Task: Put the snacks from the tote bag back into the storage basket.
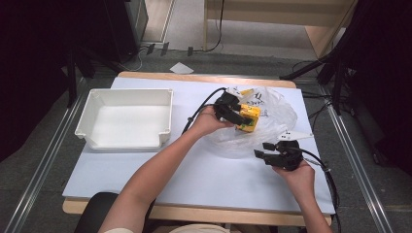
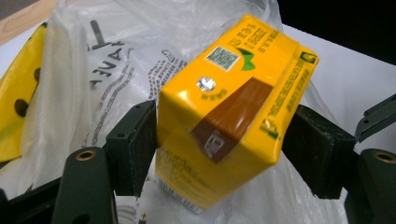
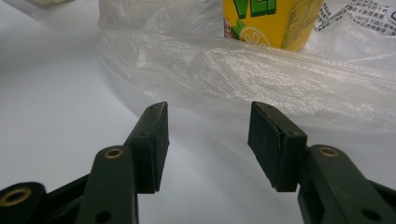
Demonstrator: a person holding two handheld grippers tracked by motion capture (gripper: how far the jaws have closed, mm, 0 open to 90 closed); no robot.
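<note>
White tabletop under dark surroundings, grey floor beyond. White bin on the table, well apart from the clear plastic bag, on the bag's left in the high view.

Yellow drink carton over the bag's open middle, lifted clear of the crumpled film, clamped in the left gripper. Seen in the left gripper view: carton tilted, its long axis running diagonally from the foil straw-hole end down toward the barcode end, jaws pressing its 2 narrow sides. Second yellow item still inside the bag, beside the carton at the edge of that view; cannot tell what it is.

Key relation for the coming move, judged: bin lying far to the left of the bag, so the left gripper, already holding the carton and the nearer of the 2 to the bin, probably carries it leftward across the bare table.

Right gripper at the bag's near rim, just beside the film. In the right gripper view: jaws apart, nothing between them, pointed at the bag's edge, the carton's base visible beyond. Likely ready to pinch the film and steady the bag.
</note>
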